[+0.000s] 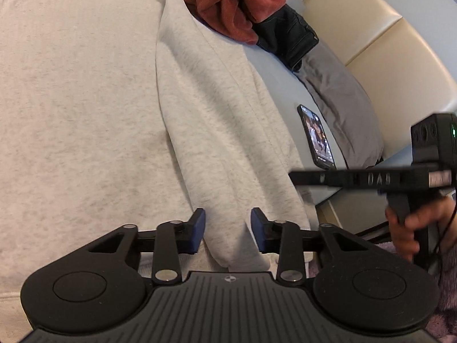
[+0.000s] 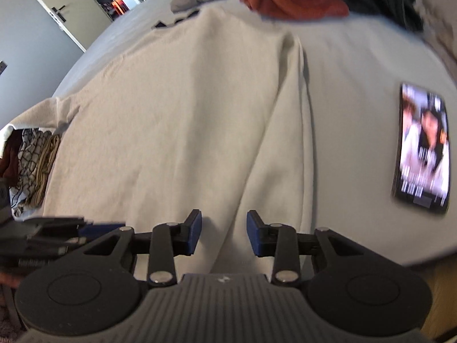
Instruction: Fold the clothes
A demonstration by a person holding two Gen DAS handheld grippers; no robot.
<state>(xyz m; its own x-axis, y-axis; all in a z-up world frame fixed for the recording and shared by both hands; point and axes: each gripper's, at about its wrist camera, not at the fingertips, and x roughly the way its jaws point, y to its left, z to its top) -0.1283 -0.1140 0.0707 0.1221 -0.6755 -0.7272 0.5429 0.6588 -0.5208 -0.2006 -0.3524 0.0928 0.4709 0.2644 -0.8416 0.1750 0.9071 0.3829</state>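
Observation:
A cream sweatshirt (image 1: 85, 100) lies flat on the bed, with one sleeve (image 1: 214, 114) folded down along its right side. My left gripper (image 1: 228, 231) hovers low over the cuff end of that sleeve. Its blue pads stand apart with the fabric between them, and I see no pinch. In the right wrist view the same sweatshirt (image 2: 185, 100) fills the middle, and my right gripper (image 2: 224, 233) stands open over the sleeve's lower end. The right gripper (image 1: 294, 177) also shows blurred at the right of the left wrist view, held by a hand (image 1: 411, 228).
A lit phone (image 2: 422, 145) lies on the pale sheet (image 2: 357, 71) right of the sweatshirt. A rust-red garment (image 1: 228, 0) and a black one (image 1: 288, 37) are heaped beyond it. A grey pillow (image 1: 342, 100) leans on the cream headboard (image 1: 371, 23). Folded clothes (image 2: 31, 165) are stacked at the left.

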